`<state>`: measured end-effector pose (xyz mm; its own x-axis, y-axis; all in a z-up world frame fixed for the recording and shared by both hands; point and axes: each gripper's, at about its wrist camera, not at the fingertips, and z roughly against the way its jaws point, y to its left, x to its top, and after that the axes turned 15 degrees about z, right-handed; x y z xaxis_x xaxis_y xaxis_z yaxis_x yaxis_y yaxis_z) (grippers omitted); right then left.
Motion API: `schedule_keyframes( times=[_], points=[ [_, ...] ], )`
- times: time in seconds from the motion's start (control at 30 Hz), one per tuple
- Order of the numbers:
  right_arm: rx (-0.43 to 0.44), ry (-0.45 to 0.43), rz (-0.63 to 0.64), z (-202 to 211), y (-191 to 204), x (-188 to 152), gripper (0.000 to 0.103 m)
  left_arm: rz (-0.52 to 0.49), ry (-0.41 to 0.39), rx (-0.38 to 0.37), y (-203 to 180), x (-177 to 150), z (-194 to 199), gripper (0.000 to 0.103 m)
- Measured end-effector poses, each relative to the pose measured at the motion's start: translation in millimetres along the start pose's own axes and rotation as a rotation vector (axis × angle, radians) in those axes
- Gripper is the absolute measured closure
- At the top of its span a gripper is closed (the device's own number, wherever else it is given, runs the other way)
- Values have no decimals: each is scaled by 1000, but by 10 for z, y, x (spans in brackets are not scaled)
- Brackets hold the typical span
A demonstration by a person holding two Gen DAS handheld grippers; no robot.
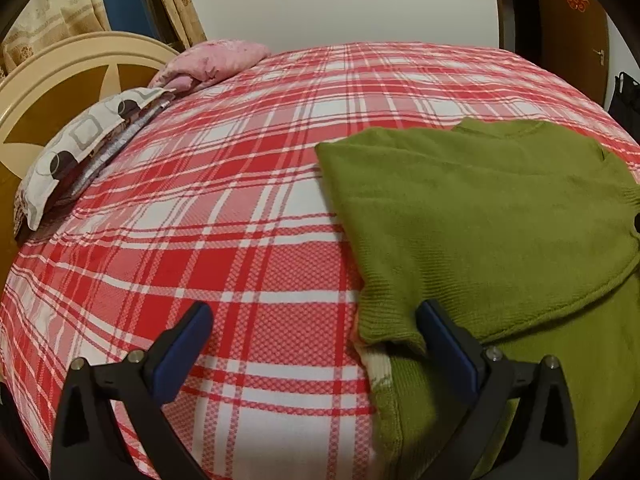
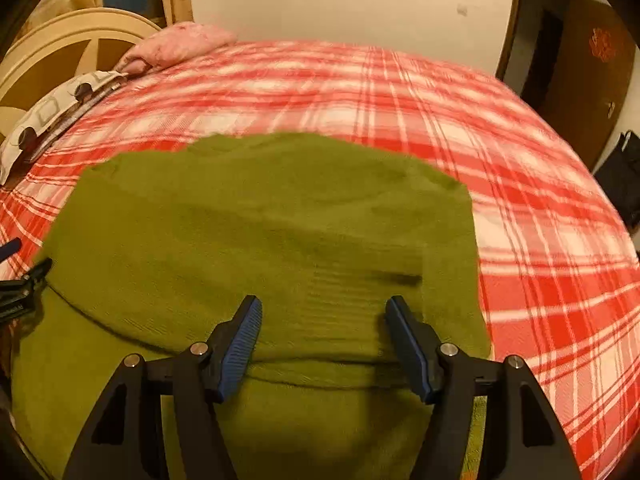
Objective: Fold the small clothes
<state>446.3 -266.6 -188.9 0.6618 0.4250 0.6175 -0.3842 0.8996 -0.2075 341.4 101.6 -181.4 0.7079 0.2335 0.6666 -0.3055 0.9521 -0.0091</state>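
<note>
A green knit sweater [image 1: 480, 220] lies folded on the red plaid bed sheet [image 1: 220, 200], one layer turned over the lower one. My left gripper [image 1: 316, 320] is open at the sweater's left edge: its right finger [image 1: 440, 332] rests by the ribbed hem corner, its left finger over bare sheet. In the right wrist view the sweater [image 2: 260, 232] fills the middle. My right gripper [image 2: 324, 312] is open just above the folded edge, with no cloth pinched between its pads. Part of the left gripper's fingers [image 2: 24, 276] shows at the far left.
A patterned pillow [image 1: 80, 148] and a pink pillow [image 1: 208, 64] lie by the cream headboard [image 1: 60, 80] at the left. Plaid sheet [image 2: 540, 240] stretches beyond and right of the sweater. A brown door [image 1: 568, 20] and a black bag [image 1: 628, 96] stand at the far right.
</note>
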Motion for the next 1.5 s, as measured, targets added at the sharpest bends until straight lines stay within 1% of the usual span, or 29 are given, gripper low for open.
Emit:
schedule_keyframes(
  times=[0.1, 0.2, 0.3, 0.47, 0.53, 0.57, 0.63, 0.67, 0.7, 0.73, 0.77, 0.8, 0.87, 0.9, 0.97, 1.07, 1.1, 1.17, 1.23, 1.27, 1.33, 1.43, 1.5],
  points=[
    [14, -17, 37, -15, 175, 106, 38, 7, 4, -7, 10, -1, -4, 0],
    [42, 10, 58, -164, 314, 122, 38, 18, 9, -15, 28, -5, -7, 0],
    [31, -8, 51, -185, 334, 41, 38, 26, 11, -16, 32, -19, 5, 0],
    [58, -10, 74, -96, 287, -42, 38, 36, 7, -27, 72, -29, 72, 0],
    [74, -37, 62, -27, 181, 4, 38, 83, -6, -43, 132, 31, 142, 0],
    [61, -58, 46, 13, 95, 45, 38, 99, -17, -55, 152, 61, 172, 0],
    [47, -77, -18, 39, -124, 123, 38, 84, -39, -35, 128, 96, 168, 0],
    [54, -64, -62, -3, -245, 156, 38, 54, -36, -23, 92, 101, 120, 0],
    [67, -43, -115, -81, -388, 181, 43, 24, -28, -4, 61, 91, 61, 0],
    [68, -27, -138, -149, -472, 196, 45, 7, -18, 14, 51, 78, 20, 0],
    [61, -14, -140, -202, -504, 198, 51, 1, -7, 17, 41, 55, -11, 0],
    [47, 5, -130, -277, -520, 200, 55, -3, -14, 22, 40, 40, 0, 0],
    [20, 30, -86, -387, -476, 203, 55, -28, -39, 46, -6, 10, 22, 0],
    [-30, 46, -64, -438, -457, 209, 55, -41, -42, 55, -27, 0, 22, 0],
    [-26, 54, -91, -509, -517, 204, 55, -53, -49, 64, -44, -4, 38, 0],
    [-15, 40, -134, -435, -581, 189, 55, -7, -38, 36, 34, -23, 137, 0],
    [-4, 28, -141, -354, -568, 159, 55, 27, -27, 13, 95, -48, 204, 0],
    [40, 4, -144, -172, -510, 73, 55, 58, -5, -5, 140, -114, 298, 0],
    [72, -28, -129, 25, -391, -42, 55, 65, -14, -29, 152, -218, 433, 0],
    [75, -29, -113, 68, -326, -85, 55, 59, -16, -34, 144, -282, 498, 0],
    [61, 12, -72, 67, -196, -172, 55, 46, -3, -48, 94, -379, 553, 0],
    [11, 4, -21, 87, -79, -271, 55, 8, 21, -51, 9, -543, 567, 0],
    [8, 8, -32, 91, -90, -299, 55, 27, 20, -54, 23, -615, 576, 0]
  ],
)
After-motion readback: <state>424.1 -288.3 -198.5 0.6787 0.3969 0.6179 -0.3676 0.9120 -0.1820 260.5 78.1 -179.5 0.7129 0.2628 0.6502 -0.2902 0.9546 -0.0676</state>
